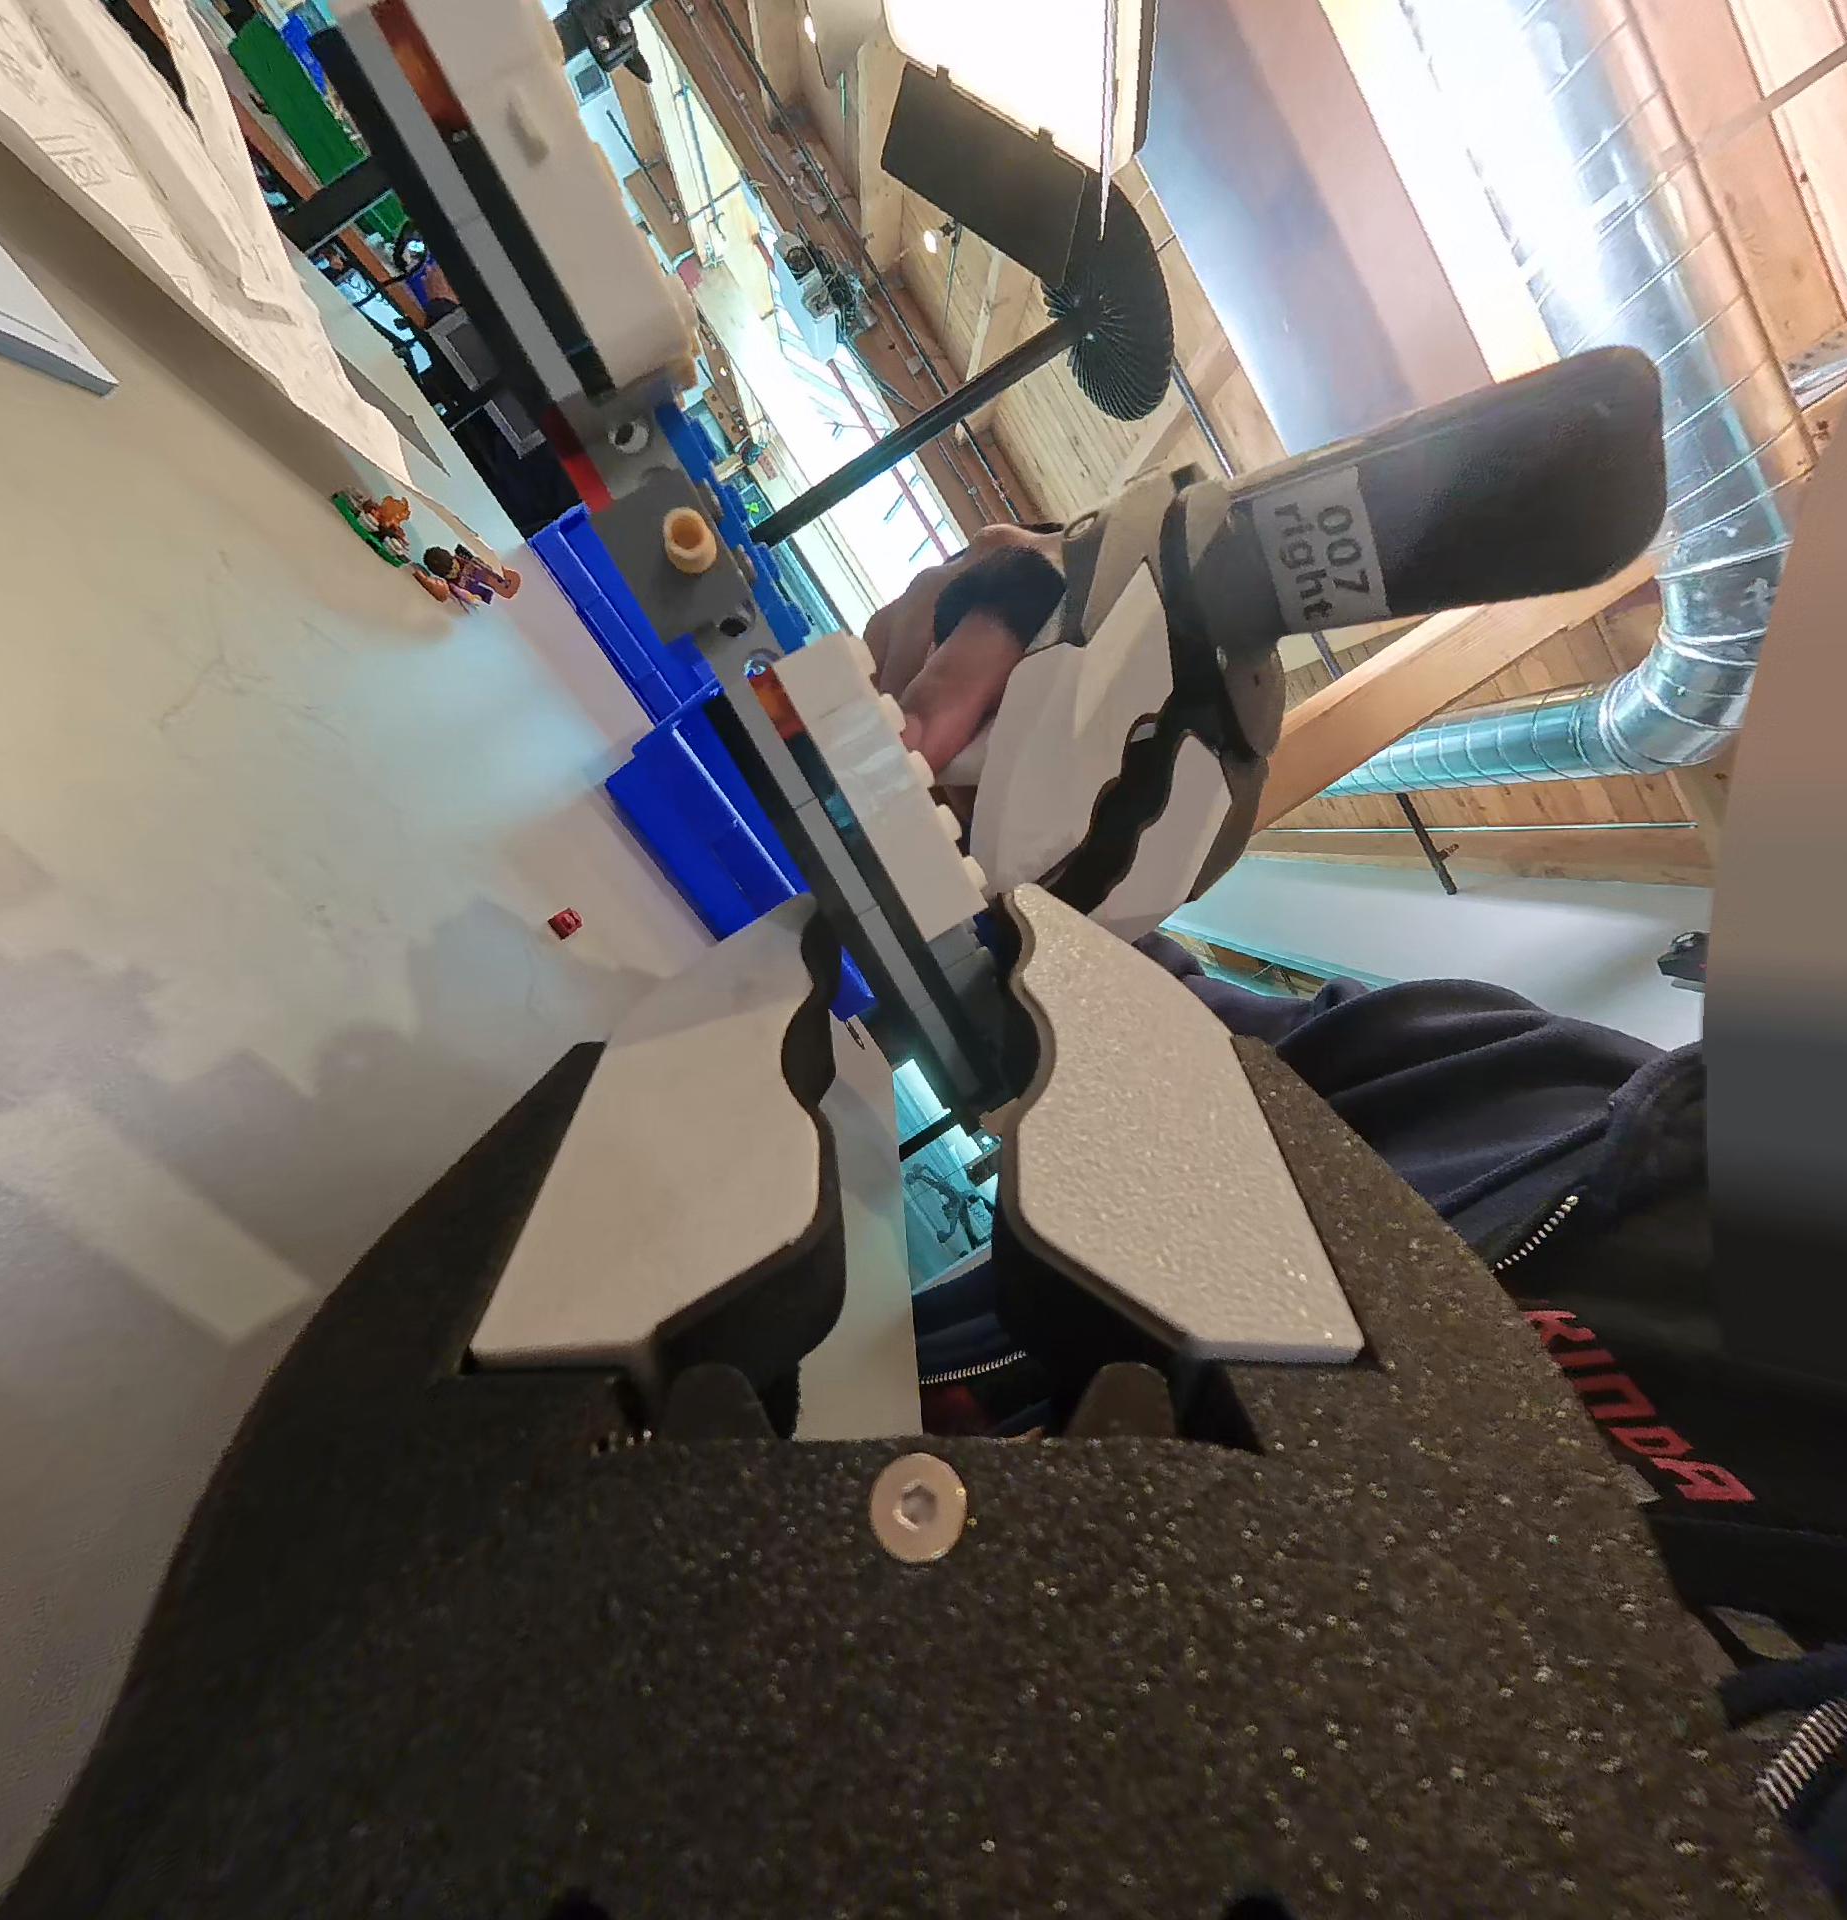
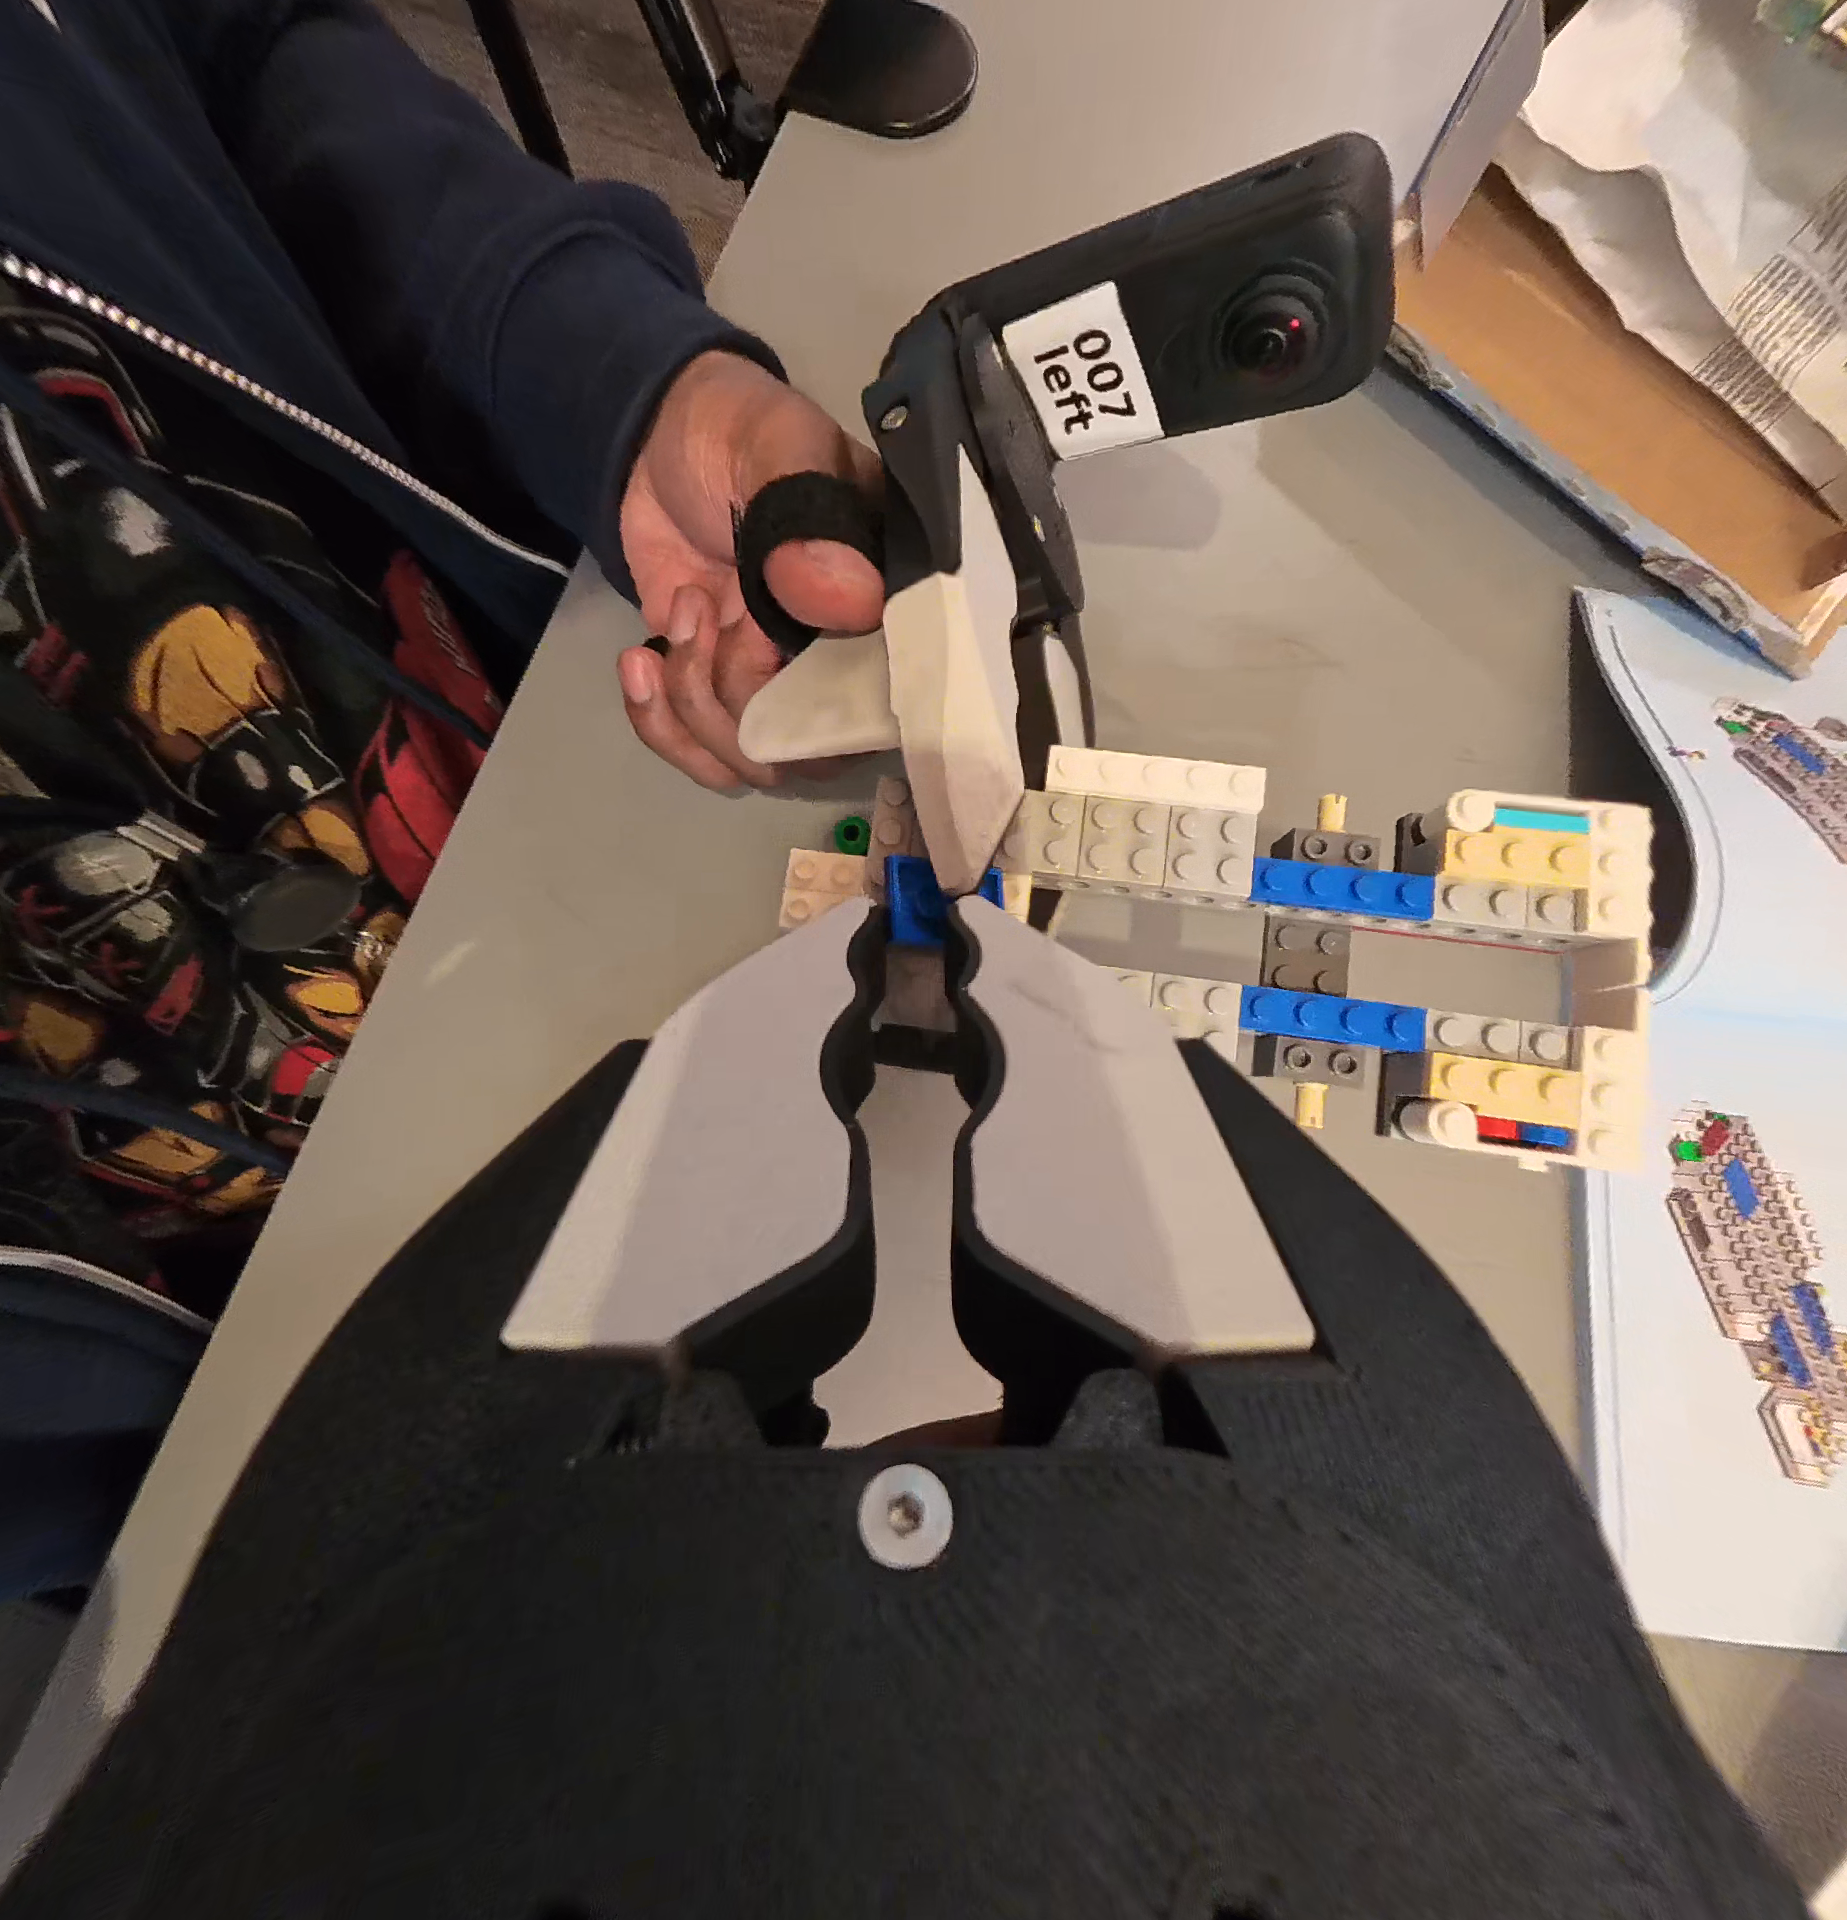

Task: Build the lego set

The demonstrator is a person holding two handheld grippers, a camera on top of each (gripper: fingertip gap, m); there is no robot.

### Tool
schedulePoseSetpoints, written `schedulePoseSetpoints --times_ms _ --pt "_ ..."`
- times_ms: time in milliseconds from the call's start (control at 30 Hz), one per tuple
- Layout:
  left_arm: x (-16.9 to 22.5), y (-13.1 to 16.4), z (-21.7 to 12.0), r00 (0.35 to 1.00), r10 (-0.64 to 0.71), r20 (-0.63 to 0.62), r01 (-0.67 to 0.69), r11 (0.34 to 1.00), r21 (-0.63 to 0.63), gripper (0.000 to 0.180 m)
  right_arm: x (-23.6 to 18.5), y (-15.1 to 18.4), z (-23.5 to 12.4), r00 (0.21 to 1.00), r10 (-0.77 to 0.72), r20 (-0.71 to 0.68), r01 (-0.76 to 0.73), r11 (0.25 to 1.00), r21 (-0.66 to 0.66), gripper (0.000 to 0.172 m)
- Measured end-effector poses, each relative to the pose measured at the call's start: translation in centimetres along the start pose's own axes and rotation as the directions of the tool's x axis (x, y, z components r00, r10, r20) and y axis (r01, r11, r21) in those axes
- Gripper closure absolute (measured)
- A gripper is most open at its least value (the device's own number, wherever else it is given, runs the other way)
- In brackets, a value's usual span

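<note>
Right wrist view shows my right gripper (image 2: 914,925) closed on a small blue plate (image 2: 914,896) at the near end of the brick model (image 2: 1314,935), both pads against its sides; what the plate sits on is hidden by my fingers. Just beyond it, the left gripper (image 2: 960,873) comes down onto that same end, its tips buried among the bricks. From the left wrist view, my left gripper (image 1: 914,966) clamps the grey edge of the model, though the left pad's contact is hard to make out. Beside the model's near end lie a tan plate (image 2: 820,878) and a green stud (image 2: 851,833); past its far end, an instruction booklet (image 2: 1729,1351), cut off.
</note>
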State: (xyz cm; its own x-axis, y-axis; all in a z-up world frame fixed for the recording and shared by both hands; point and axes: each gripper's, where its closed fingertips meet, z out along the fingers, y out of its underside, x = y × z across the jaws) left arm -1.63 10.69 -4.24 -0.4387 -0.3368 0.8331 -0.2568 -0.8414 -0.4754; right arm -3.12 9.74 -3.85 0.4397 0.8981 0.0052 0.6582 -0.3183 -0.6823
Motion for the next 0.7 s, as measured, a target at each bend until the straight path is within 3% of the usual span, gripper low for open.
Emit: schedulePoseSetpoints --times_ms 333,700 --pt "0.7 0.1 0.1 0.998 0.053 -0.022 -0.053 0.999 -0.005 0.15 -0.2 -0.5 -0.7 0.993 0.102 0.061 -0.106 0.992 0.07 0.161" --pt "1.6 0.4 0.1 0.99 0.128 -0.055 -0.129 0.992 -0.013 0.148 -0.9 -0.8 -1.3 0.986 0.119 0.114 -0.133 0.984 0.123 0.161"
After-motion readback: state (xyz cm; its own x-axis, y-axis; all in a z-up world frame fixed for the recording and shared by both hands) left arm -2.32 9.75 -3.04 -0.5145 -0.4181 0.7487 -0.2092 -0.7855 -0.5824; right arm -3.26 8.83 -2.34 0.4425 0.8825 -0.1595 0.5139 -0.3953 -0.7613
